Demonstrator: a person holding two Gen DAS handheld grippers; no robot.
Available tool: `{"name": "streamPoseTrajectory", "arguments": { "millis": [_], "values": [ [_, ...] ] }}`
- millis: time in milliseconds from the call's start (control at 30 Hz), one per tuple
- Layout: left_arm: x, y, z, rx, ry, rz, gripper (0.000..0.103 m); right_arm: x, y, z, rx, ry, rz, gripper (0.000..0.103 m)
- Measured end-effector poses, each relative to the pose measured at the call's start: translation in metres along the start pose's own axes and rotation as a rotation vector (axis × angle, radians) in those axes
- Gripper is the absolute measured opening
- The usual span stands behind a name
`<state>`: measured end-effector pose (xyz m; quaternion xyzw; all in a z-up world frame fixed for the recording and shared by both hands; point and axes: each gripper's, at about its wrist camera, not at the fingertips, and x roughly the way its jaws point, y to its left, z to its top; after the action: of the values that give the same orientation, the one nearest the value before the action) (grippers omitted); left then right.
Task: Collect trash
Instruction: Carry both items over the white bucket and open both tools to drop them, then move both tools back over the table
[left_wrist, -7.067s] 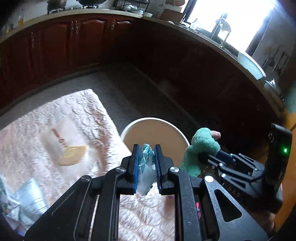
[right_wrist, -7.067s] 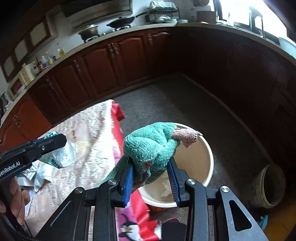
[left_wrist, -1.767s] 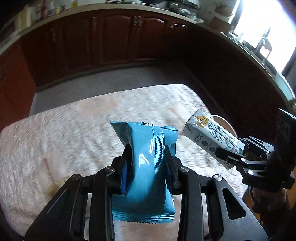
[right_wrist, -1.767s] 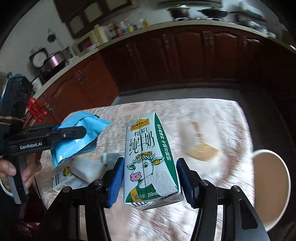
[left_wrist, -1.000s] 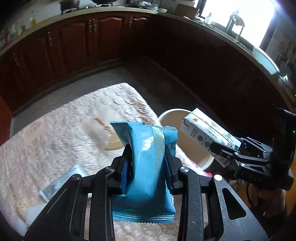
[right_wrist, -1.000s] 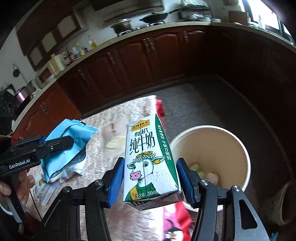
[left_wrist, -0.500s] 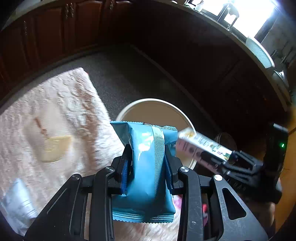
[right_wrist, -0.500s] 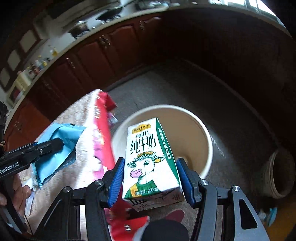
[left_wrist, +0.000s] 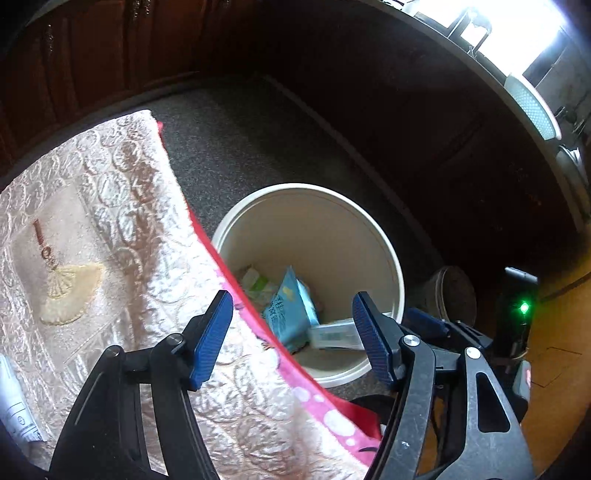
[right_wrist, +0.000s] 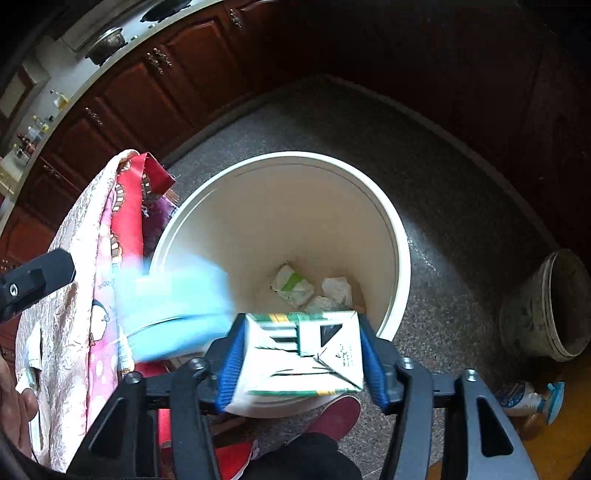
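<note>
A white round bin (left_wrist: 373, 229) (right_wrist: 399, 229) stands on the floor by the table's edge. My left gripper (left_wrist: 291, 328) is open and empty above it. The blue snack packet (left_wrist: 291, 310) shows inside the bin in the left wrist view and as a blur (right_wrist: 173, 306) at the bin's left in the right wrist view. My right gripper (right_wrist: 301, 356) holds the milk carton (right_wrist: 299, 354) (left_wrist: 332, 334) tipped forward over the bin's near rim, its fingers (right_wrist: 231, 362) beside the carton's sides. Whether they still press it I cannot tell. Crumpled wrappers (right_wrist: 295, 284) lie on the bin's bottom.
The table with its pale embroidered cloth (left_wrist: 92, 229) and pink-red under-cloth (right_wrist: 129, 206) is left of the bin. A flat packet (left_wrist: 14, 406) lies at its left edge. A grey pot (right_wrist: 550, 306) and a spray bottle (right_wrist: 528, 398) are on the floor to the right. Dark cabinets (right_wrist: 155, 92) surround.
My left gripper has opened and let go of the blue packet, which has dropped toward the bin. The milk carton has tipped forward in my right gripper, which moved lower over the bin.
</note>
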<state>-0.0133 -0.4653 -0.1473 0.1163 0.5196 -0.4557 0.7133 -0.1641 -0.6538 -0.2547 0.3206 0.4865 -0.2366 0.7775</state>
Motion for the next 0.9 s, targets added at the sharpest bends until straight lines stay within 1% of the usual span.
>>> {"name": "streamPoseTrajectory", "arguments": {
  "millis": [133, 300, 367, 567, 733, 833, 900],
  "values": [
    [-0.008, 0.007, -0.005, -0.010, -0.015, 0.008, 0.066, -0.001, -0.001, -0.001, 0.018, -0.005, -0.003, 0.059],
    [-0.022, 0.010, -0.011, 0.009, -0.060, 0.046, 0.066, -0.013, 0.002, -0.002, 0.033, -0.024, 0.005, 0.059],
    [-0.031, 0.012, -0.015, 0.016, -0.079, 0.063, 0.066, -0.021, 0.006, -0.002, 0.027, -0.042, 0.004, 0.061],
    [-0.056, 0.022, -0.025, 0.027, -0.133, 0.107, 0.066, -0.043, 0.025, 0.000, 0.000, -0.104, -0.006, 0.067],
    [-0.080, 0.029, -0.037, 0.020, -0.171, 0.132, 0.066, -0.061, 0.044, -0.001, -0.040, -0.154, -0.026, 0.068],
    [-0.088, 0.037, -0.038, 0.015, -0.187, 0.136, 0.066, -0.067, 0.054, -0.002, -0.058, -0.167, -0.022, 0.068],
    [-0.090, 0.034, -0.038, 0.010, -0.199, 0.142, 0.066, -0.071, 0.061, -0.004, -0.071, -0.178, -0.026, 0.068]
  ]
}}
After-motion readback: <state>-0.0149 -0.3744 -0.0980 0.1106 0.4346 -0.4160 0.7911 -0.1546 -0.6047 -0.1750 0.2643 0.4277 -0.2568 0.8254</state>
